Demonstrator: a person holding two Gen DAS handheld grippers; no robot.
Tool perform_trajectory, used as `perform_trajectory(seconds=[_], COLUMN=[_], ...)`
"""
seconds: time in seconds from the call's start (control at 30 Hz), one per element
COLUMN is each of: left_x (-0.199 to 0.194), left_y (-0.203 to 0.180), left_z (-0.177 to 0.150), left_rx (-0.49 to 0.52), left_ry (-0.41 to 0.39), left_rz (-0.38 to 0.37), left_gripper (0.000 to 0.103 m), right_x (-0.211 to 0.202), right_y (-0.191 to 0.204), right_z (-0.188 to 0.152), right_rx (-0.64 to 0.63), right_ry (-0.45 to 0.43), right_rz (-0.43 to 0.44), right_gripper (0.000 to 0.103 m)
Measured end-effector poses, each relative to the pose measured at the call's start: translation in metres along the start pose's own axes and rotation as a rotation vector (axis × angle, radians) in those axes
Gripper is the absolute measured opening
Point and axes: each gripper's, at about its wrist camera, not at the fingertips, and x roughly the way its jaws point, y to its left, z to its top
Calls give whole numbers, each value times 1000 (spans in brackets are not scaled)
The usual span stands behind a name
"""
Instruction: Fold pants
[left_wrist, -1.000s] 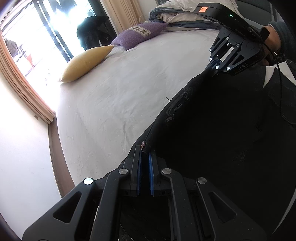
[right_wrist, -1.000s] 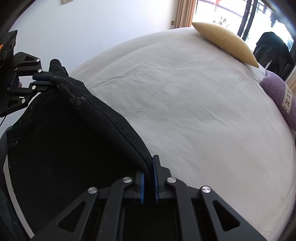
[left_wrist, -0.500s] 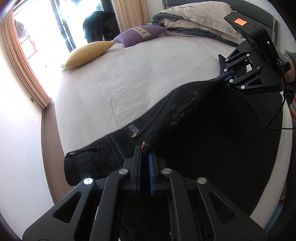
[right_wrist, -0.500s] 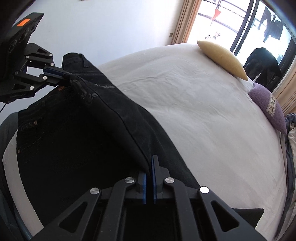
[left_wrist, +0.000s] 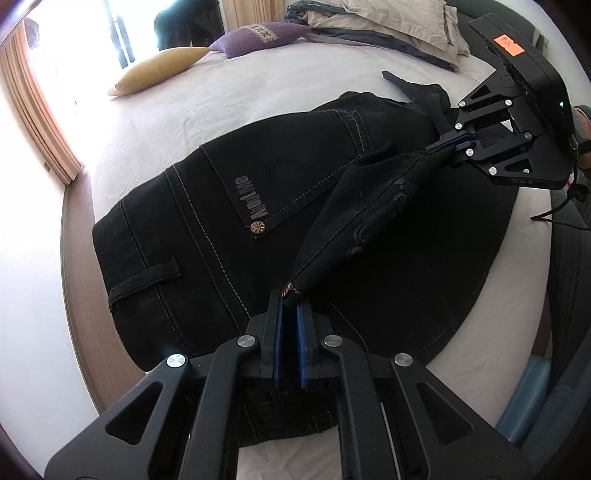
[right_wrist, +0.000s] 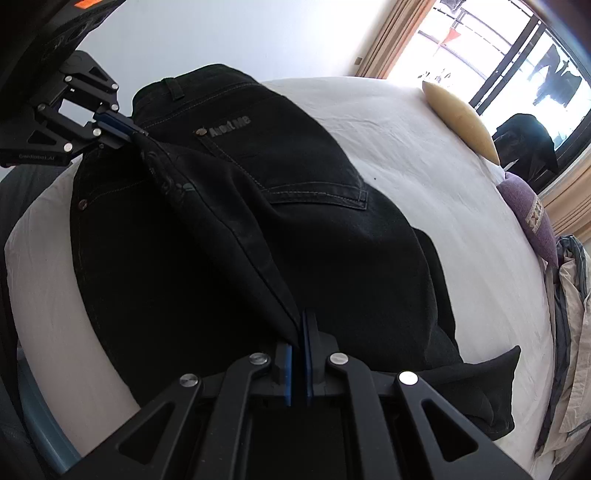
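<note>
Left tongs (left_wrist: 290, 301) and right tongs (right_wrist: 298, 332), both angled downward, clamped on black pants (left_wrist: 207, 206).

A bed (left_wrist: 258, 92) under a white sheet fills the room; a yellow pillow (left_wrist: 155, 70) lies near its far edge, just beside a purple cushion (left_wrist: 258, 35); crumpled beige and grey bedding (left_wrist: 388, 22) is heaped at the head; tan curtains (left_wrist: 33, 110) frame a bright glass door (right_wrist: 517, 55); dark clothing (right_wrist: 524, 144) hangs near it.
</note>
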Motion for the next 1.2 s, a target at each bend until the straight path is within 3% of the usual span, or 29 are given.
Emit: perform_trajectory(seconds=[0.47,0.73,1.03,1.2], left_x=[-6,0,8,10], left_y=[-30,-22,-25,-16], left_z=[-20,-10,-23,-24], left_rx=[164,150,152,128], left_ry=[13,15,12,-3], left_rz=[-58,-61,-71,-82], left_gripper=[5,5,6,11], right_x=[8,3,9,11], right_y=[37,55,60,67], right_z=[-36,-47,-55,-61], right_rx=[54,37,40,-2], right_ry=[38,56,72,68], right_rz=[-43,-74,-91,-136], right_gripper=[5,6,6,9])
